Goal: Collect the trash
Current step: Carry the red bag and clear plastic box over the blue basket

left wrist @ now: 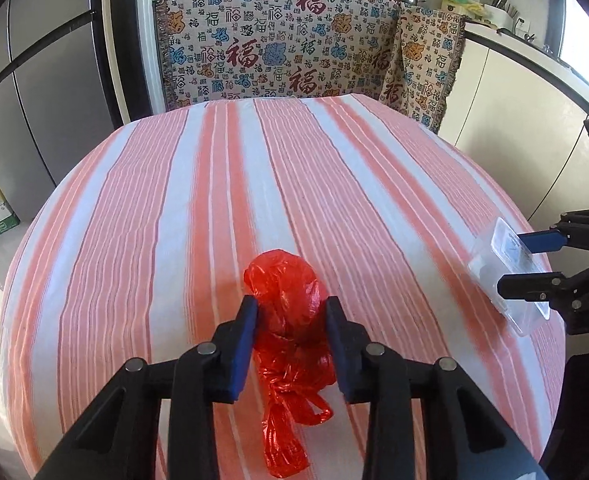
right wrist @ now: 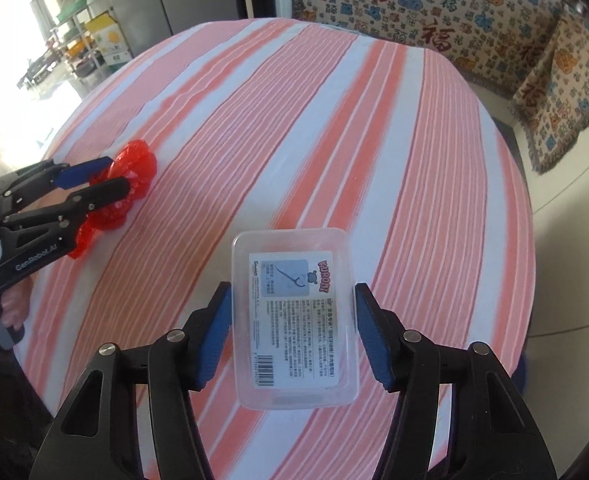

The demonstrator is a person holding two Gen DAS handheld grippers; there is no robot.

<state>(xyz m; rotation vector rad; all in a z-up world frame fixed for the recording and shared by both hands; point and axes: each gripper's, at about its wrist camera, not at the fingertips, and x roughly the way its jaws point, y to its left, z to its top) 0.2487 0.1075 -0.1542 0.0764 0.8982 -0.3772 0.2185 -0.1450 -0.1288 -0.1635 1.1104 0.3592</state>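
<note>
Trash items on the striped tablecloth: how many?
2. A crumpled red plastic bag sits pinched between the left gripper's pads. A clear rectangular plastic box with a printed label lies between the right gripper's fingers. No others are visible.

Glossy crinkled red plastic bag (left wrist: 290,320) on striped woven tablecloth (left wrist: 174,200)

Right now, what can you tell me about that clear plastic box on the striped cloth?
The box is a shallow rectangular tub of clear plastic with rounded corners. It lies flat on the striped cloth, a printed label with small text, a barcode and a floss-pick drawing facing up. It looks empty. The right gripper straddles it, one blue pad on each long side, close or just touching.
</note>
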